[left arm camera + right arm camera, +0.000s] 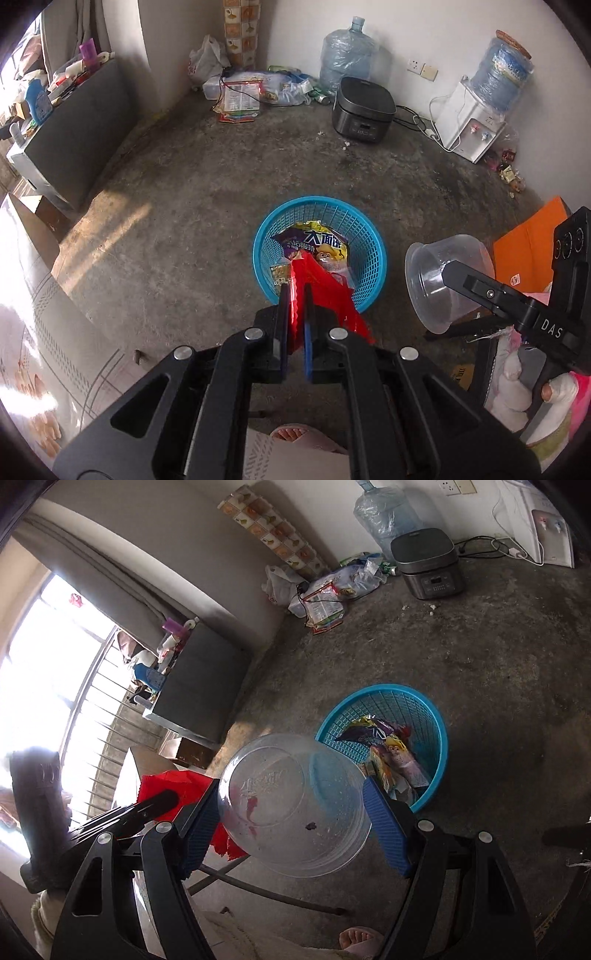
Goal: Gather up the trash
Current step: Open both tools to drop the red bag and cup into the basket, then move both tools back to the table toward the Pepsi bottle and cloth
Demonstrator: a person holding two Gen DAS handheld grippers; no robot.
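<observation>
While the left gripper pinches a red wrapper over the blue basket, the right gripper clasps a clear plastic bowl.

Daylight pours in from the barred window, which is blown out to pure white in the right wrist view, with glare washing the patterned pale tabletop at the left edge of the left wrist view. A warm sunlit patch lies on the rough grey concrete floor; elsewhere the floor is dim and evenly shaded. Both views bend strongly at the rims, with black vignetted corners. The centres are sharp; the edges are softer.
</observation>
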